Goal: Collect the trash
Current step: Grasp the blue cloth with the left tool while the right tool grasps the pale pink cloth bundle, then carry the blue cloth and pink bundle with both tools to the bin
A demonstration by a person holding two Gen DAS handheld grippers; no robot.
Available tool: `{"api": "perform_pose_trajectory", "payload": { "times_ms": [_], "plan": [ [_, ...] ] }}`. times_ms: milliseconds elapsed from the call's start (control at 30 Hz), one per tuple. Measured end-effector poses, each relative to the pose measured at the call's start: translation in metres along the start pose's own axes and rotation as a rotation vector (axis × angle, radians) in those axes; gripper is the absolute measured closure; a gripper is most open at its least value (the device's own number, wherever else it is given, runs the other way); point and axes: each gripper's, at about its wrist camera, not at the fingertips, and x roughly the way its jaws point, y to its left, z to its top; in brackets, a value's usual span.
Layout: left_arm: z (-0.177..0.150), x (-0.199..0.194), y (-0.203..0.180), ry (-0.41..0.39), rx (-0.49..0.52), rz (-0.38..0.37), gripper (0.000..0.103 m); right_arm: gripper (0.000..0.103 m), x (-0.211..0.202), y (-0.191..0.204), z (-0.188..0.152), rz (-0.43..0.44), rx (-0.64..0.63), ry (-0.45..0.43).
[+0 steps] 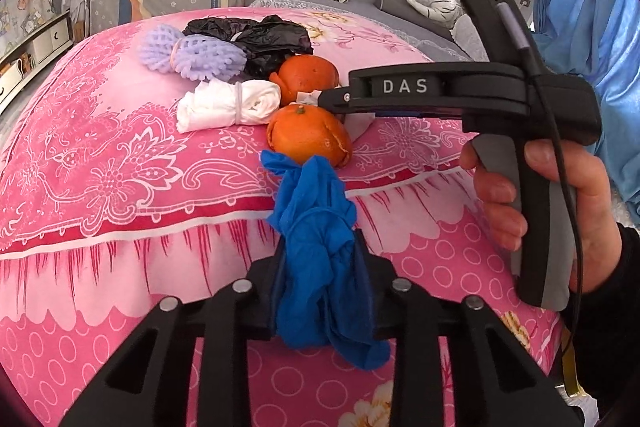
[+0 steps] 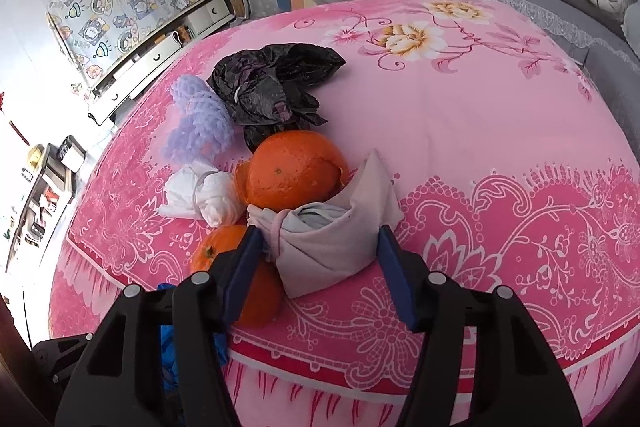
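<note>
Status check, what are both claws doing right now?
Left claw shut on blue glove. Right claw open around pale cloth bundle. Orange peels crowd it.

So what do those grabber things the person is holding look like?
Each is black plastic. The left gripper has round silver bolts on its black finger arms. The right gripper has dark blue pads and, seen from the side, white letters DAS, a grey-and-black pistol handle, a little glowing light and a thin black cable. The hand wears a black sleeve.

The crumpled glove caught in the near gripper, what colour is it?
Bright blue. The glove shows best in the left wrist view, pinched in the left gripper.
</note>
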Motion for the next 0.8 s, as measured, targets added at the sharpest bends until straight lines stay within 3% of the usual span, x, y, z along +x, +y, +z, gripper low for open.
{"api": "perform_pose_trajectory", "payload": {
  "times_ms": [333, 500, 800],
  "plan": [
    [0.002, -0.004, 0.004, -0.019, -0.025, -0.008, 0.078, 0.061, 0.001, -0.002, 0.000, 0.008, 0.019, 0.006],
    [0.003, -0.009, 0.005, -0.035, -0.035, -0.012, 0.079, 0.075, -0.004, -0.004, 0.001, 0.014, 0.031, 0.002],
    [0.005, -0.029, 0.011, -0.077, -0.054, 0.008, 0.079, 0.080, -0.018, -0.004, 0.001, 0.051, 0.054, -0.022]
  ]
}}
